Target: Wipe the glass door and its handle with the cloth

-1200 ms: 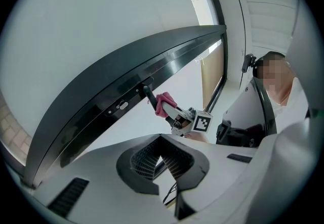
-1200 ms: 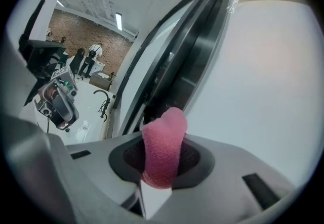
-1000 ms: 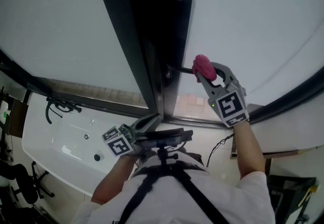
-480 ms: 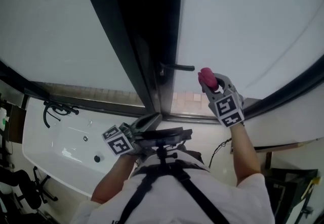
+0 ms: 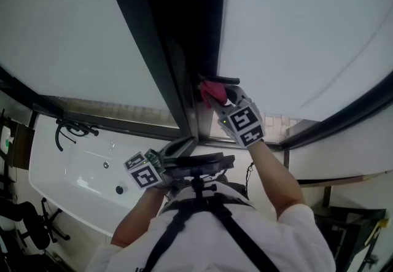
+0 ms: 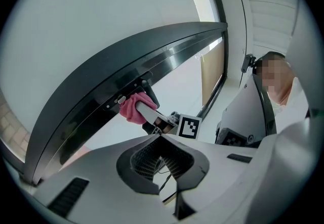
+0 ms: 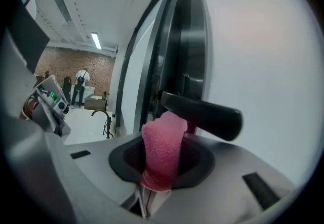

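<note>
Just beyond the right hand-held gripper [image 7: 152,187], clamped on the pink cloth [image 7: 162,144]: pressed against the black handle [image 7: 202,114] of the glass door [image 7: 263,41]. Probably called for firm contact and a slow slide along the bar. Shut on nothing at the left hand-held gripper [image 6: 161,134], well back.

Handle [image 5: 222,80] sticks out rightward from frame [image 5: 178,62], in front of glass door [image 5: 307,37]. Cloth [image 5: 212,89] sits between right claw [image 5: 215,94] jaws, touching handle near its frame end. Left claw [image 5: 187,143] lower and left of right claw, below frame, apart from door. Bathtub [image 5: 73,172] far lower left, tap [image 5: 70,129] on its rim.
</note>
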{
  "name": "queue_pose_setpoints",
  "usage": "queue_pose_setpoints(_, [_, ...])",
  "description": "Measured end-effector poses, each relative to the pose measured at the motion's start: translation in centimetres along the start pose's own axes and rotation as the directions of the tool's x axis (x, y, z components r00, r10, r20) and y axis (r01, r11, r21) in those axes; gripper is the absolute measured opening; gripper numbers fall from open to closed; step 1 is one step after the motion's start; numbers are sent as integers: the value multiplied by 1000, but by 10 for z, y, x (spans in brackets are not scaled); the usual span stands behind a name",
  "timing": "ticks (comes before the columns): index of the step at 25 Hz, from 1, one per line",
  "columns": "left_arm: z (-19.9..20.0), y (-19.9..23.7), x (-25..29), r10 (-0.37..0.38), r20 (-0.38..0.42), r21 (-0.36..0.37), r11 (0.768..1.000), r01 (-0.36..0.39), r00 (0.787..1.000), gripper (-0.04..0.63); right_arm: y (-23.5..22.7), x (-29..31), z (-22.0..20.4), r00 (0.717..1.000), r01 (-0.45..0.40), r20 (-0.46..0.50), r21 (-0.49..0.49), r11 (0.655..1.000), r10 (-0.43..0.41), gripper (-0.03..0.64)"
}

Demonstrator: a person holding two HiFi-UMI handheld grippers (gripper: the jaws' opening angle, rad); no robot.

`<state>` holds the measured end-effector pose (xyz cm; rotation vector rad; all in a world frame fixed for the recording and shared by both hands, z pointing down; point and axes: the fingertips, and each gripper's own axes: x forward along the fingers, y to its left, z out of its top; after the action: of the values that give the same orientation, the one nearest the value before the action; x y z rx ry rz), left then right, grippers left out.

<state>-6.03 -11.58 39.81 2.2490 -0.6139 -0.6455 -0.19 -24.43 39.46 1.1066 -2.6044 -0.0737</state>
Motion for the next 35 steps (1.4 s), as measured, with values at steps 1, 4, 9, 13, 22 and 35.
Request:
queue_pose_setpoints(1, [1,0,-1,3,3,1,1000,-3,1000,-8,3,6,3,1000,-10,8,14,1000,9,97])
queue_pose_setpoints(4, [2,0,-5,11,12,2,1000,-11,1000,-8,8,21,5,999,-35,8,70,997,35,97])
queue_pose_setpoints(9, [2,1,-8,18,20,0,1000,-18,1000,-8,2,35,14,998,-41,47,177,983,33,97])
queue_pose_setpoints(13, [2,0,-7,11,20,1,1000,-11,1000,-8,-1,31,20,994,-64,105,242,968,39,97])
queue_pose_setpoints(22, [-1,-2,-4,4,7,2,1000,-4,1000,-8,-4,12,19,987,-82,155,245,966,45,95])
queue_pose_setpoints(35, [-10,-4,4,-17,-22,-11,1000,17,1000,-8,-15,-22,8,988,-50,155,255,966,10,95])
